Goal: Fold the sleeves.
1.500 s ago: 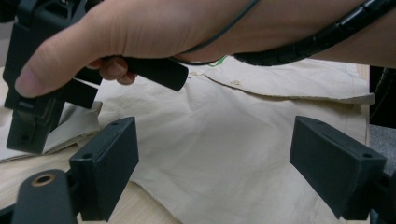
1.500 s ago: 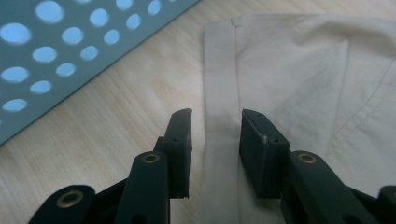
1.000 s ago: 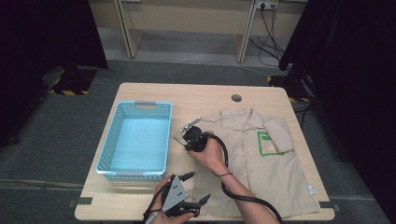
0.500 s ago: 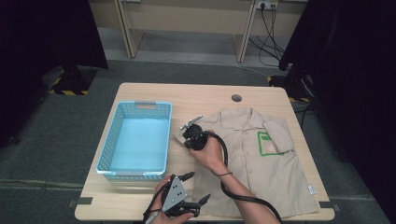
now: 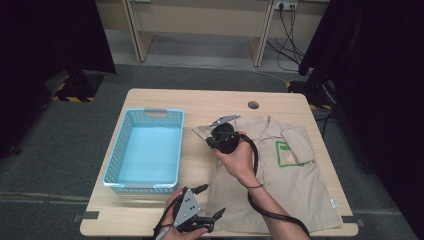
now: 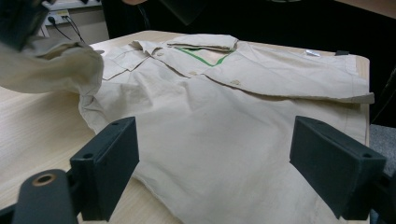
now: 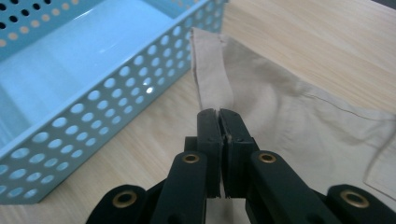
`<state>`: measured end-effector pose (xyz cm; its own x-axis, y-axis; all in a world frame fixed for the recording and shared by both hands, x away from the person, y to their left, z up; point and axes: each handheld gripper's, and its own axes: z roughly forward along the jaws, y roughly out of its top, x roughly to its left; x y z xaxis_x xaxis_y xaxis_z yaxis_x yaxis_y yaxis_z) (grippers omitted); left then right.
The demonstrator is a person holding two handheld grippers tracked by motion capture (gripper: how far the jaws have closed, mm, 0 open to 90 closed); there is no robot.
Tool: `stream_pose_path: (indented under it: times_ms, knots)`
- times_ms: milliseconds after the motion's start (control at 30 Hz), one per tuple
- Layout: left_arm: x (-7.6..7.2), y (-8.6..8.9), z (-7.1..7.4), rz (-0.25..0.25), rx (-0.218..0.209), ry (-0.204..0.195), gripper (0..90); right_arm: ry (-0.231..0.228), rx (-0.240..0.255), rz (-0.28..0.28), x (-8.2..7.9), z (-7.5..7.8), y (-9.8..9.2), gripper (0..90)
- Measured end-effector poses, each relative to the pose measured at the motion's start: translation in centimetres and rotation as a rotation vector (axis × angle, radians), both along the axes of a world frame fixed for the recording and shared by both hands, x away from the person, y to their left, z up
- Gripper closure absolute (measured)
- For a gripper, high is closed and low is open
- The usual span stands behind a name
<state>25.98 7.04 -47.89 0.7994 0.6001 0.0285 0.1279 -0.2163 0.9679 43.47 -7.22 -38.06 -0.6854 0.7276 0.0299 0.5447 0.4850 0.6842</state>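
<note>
Hiding sleeve (image 7: pixel 212 74) hem: shut fingers (image 7: pixel 208 135)

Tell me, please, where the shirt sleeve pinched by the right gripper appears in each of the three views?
High view: the sleeve lies left of centre, between the blue basket and the shirt's body, under the right gripper.
Left gripper view: it hangs lifted at upper left.
Right gripper view: it runs up the centre from the shut jaws.
Shared landmark: the beige shirt.
</note>
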Motion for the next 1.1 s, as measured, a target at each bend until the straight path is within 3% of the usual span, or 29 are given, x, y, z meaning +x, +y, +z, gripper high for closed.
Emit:
stream_pose_path:
  times_ms: [333, 600, 767, 1100]
  knots:
    - [0.0, 0.0, 0.0, 0.000, 0.001, 0.002, 14.8, 0.023, 0.021, -0.098, 0.2, -0.4, -2.8, 87.6]
    - [0.0, 0.0, 0.0, 0.000, 0.000, 0.003, 14.8, 0.027, 0.004, -0.163, 0.5, -1.0, -5.0, 84.6]
    - [0.0, 0.0, 0.0, 0.000, -0.004, 0.005, 14.8, 0.022, -0.038, -0.237, 0.8, -1.1, -6.8, 70.1]
    - [0.1, 0.1, 0.0, 0.002, -0.006, 0.015, 14.8, 0.016, -0.011, -0.322, 0.6, -0.6, -12.4, 51.9]
